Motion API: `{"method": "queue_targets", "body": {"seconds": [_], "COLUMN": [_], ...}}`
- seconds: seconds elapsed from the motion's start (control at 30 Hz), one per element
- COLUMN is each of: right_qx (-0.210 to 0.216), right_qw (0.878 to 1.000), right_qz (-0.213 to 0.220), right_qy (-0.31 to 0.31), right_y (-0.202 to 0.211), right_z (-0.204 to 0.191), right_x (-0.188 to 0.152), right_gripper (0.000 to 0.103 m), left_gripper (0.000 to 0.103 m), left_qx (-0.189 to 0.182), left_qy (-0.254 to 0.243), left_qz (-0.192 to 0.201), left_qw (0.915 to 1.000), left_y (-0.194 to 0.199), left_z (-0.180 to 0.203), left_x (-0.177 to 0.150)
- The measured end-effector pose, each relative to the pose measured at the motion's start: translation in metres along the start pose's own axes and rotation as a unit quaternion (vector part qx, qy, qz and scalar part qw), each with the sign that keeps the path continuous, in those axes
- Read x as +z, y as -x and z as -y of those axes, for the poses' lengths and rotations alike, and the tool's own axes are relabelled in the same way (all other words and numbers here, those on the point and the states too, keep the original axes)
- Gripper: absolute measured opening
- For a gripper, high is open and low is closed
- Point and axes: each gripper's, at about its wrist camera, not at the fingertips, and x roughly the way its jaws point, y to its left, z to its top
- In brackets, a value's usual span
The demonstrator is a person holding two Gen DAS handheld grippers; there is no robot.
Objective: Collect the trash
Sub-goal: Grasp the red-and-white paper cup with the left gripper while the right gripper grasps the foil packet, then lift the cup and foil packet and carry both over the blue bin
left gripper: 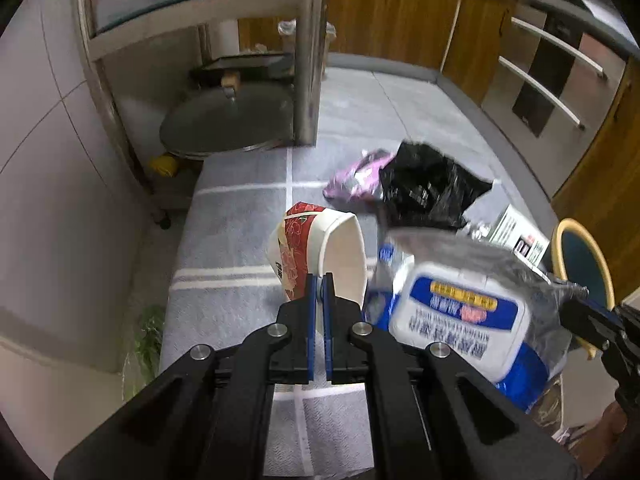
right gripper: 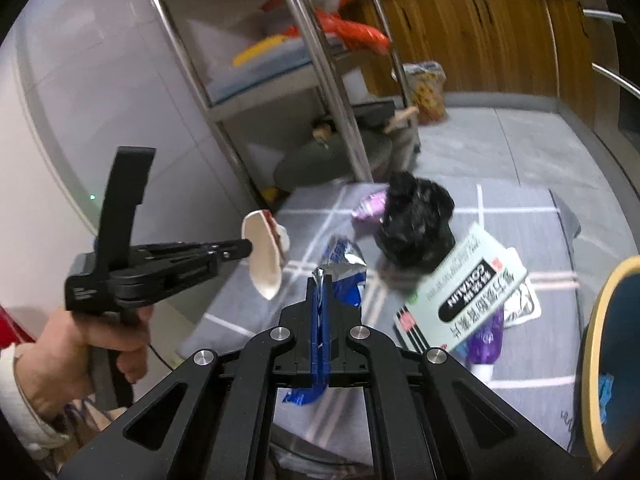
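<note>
Left gripper (left gripper: 319, 280) is clamped fully down on the rim of the paper cup (left gripper: 320, 256) — white with a red floral print, tipped so its open mouth faces right, held clear above the grey mat (left gripper: 240, 216) near the mat's left edge. In the right wrist view the same gripper (right gripper: 246, 247) comes in from the left with the person's hand (right gripper: 96, 344) around its handle, cup (right gripper: 264, 258) hanging off the tip. Right gripper (right gripper: 320, 280) is also pinched tight, on the crinkled foil end of a blue-and-white wipes pack (right gripper: 344, 268); the pack is off the mat, and in the left wrist view it (left gripper: 460, 312) sits just right of the cup, with the right gripper (left gripper: 576, 300) gripping its far end at the picture's right edge. Remaining trash on the mat: a crumpled black plastic bag (left gripper: 428, 188) about mid-mat, a pink wrapper (left gripper: 356, 176) touching its left side, a white-green medicine box (right gripper: 464, 288) just beside the bag toward the mat's right edge, and a purple wrapper (right gripper: 484, 340) part-hidden under the box. Steel rack (left gripper: 308, 56) stands at the mat's far left corner — a round grey lid (left gripper: 228, 120) rests at its base.
</note>
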Motion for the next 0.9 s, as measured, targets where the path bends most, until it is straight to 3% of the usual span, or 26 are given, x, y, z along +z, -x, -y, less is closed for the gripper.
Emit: {"method": "queue_targets", "body": {"seconds": [0.4,0.7,0.9], "right_qx": [0.02,0.007,-0.025], "right_qw": [0.998,0.992,0.984], "right_qz": [0.054,0.129,0.174], "right_qy": [0.013,0.004,-0.021], "right_y": [0.047,0.114,0.156], "right_z": [-0.014,-0.001,0.029], "right_x": [0.013,0.031,0.035], "right_gripper": [0.002,0.002,0.002], "left_gripper": [0.002,0.003,0.003], "left_qx": [-0.028,-0.059,-0.082], "left_qy": [0.019,-0.005,-0.03], "left_qz": [0.045,0.083,0.096], "left_qw": [0.9984,0.9948,0.9915], "left_y": [0.033,0.065,0.077], "left_z": [0.01,0.051,0.09], "left_x": [0.018,0.034,0.043]}}
